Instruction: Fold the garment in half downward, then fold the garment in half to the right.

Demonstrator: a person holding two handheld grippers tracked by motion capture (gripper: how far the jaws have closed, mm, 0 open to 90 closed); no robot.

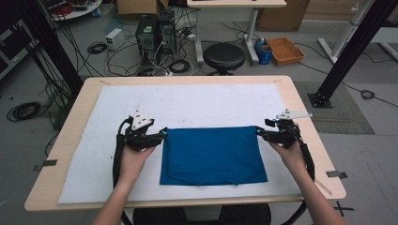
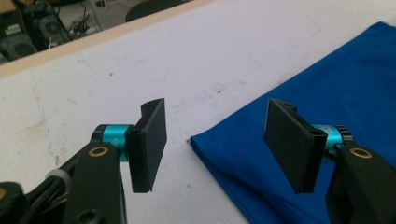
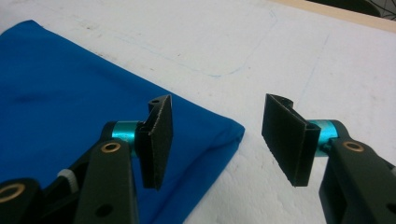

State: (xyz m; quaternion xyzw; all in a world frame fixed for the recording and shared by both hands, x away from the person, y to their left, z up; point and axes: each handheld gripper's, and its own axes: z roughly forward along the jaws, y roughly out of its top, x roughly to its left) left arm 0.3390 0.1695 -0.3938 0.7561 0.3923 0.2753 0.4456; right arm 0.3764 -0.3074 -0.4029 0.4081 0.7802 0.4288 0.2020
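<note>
Blue cloth (image 1: 213, 154) flat on mat; left claw (image 1: 163, 134) and right claw (image 1: 258, 131) level at far corners, both spread wide, gripping nothing.

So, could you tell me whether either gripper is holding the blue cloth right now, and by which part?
Nothing is held: the left gripper and right gripper stand open above the far corners of the folded blue cloth.

Pale wooden bench (image 1: 307, 154) with a white mat (image 1: 197, 103) on top; grey floor (image 1: 371, 150) behind it, cables everywhere; round black stool (image 1: 224, 56), two computer towers (image 1: 155, 30), an orange tray (image 1: 285, 50), cardboard boxes (image 1: 137, 6), black frame posts (image 1: 349, 51) either side.
</note>
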